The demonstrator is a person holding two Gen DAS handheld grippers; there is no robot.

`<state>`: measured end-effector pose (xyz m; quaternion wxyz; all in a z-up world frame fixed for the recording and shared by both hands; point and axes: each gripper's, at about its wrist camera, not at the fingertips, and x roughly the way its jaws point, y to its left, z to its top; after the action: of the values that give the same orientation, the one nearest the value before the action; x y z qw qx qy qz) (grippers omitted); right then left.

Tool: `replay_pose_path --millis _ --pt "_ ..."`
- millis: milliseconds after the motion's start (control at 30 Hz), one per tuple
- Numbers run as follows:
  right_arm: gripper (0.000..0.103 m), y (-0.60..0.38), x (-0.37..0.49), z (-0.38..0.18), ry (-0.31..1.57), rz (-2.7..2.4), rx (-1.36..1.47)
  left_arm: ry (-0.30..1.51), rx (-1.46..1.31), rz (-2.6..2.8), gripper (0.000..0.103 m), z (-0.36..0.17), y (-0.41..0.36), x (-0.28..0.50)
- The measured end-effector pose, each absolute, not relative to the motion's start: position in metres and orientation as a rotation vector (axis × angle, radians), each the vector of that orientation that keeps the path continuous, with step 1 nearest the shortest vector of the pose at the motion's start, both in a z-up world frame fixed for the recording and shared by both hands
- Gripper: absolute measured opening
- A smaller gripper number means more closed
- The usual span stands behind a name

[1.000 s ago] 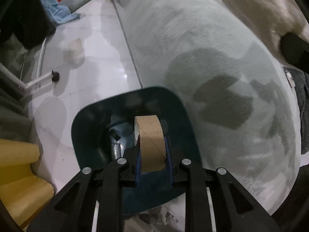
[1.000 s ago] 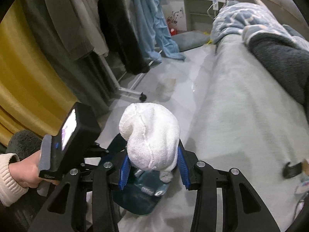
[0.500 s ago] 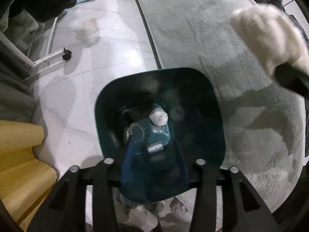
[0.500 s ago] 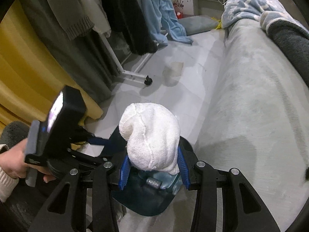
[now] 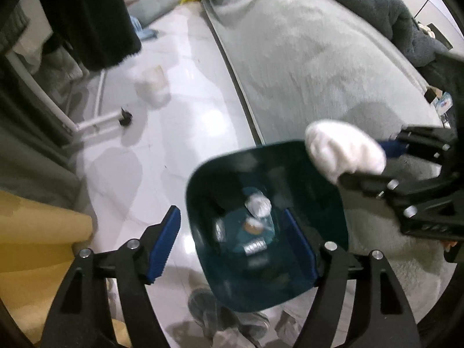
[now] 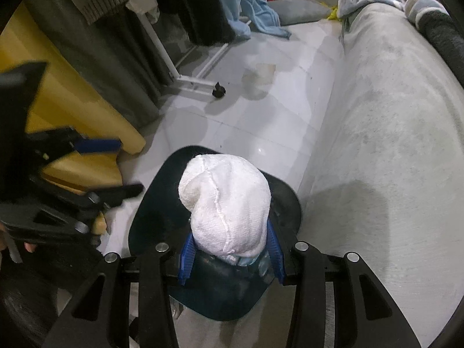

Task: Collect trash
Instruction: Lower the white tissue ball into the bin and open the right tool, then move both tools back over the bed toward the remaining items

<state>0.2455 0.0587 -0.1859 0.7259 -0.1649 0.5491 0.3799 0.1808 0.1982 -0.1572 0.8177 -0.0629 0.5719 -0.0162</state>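
A dark teal bin (image 5: 200,203) stands on the floor beside the grey bed. Crumpled white paper (image 5: 258,204), a brown cardboard roll (image 5: 252,226) and small silvery scraps lie in it. My left gripper (image 5: 232,248) hangs above the bin's near side. Its jaws are opening and nothing is between them. My right gripper (image 6: 229,258) is shut on a white terry sock (image 6: 226,203) and holds it right over the bin (image 6: 145,217). In the left wrist view the sock (image 5: 345,153) sits over the bin's far right rim. The left gripper (image 6: 116,168) shows at the left of the right wrist view.
A grey bed (image 5: 319,58) fills the right side, with a dark blanket (image 5: 377,8) on it. On the white tiled floor (image 5: 179,121) stand a clothes rack foot with a black wheel (image 5: 125,116) and a pale cup-like thing (image 5: 153,84). Yellow fabric (image 5: 29,232) is at left.
The left gripper let go of the cardboard roll, which now lies in the bin, and its jaws spread wide. The right gripper came down over the bin with the sock.
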Motion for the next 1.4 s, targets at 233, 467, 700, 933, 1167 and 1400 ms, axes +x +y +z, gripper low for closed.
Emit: replay_pose_path --millis 233,467,700,933,1167,1400 --pt "0.046 0.067 0.244 -0.202 1.250 0.820 -0.396 1.090 -0.121 0.009 0.081 -0.131 0.208 0.175" --pt "0.056 0.067 0.241 -0.209 1.268 0.805 -0.434 0.937 -0.127 0.032 0.089 -0.100 0.215 0.171" --pt "0.072 0.069 0.240 -0.201 1.258 0.819 -0.422 0.788 -0.083 0.017 0.097 -0.066 0.207 0.166" --pt "0.085 0.062 0.246 -0.180 1.193 0.807 -0.397 0.714 -0.040 -0.008 0.098 -0.047 0.194 0.162" --pt "0.091 0.044 0.245 -0.146 1.095 0.793 -0.340 0.639 -0.047 -0.034 0.099 -0.026 0.177 0.162" --pt "0.092 0.008 0.241 -0.126 0.992 0.764 -0.320 0.601 -0.051 -0.070 0.099 -0.011 0.153 0.165"
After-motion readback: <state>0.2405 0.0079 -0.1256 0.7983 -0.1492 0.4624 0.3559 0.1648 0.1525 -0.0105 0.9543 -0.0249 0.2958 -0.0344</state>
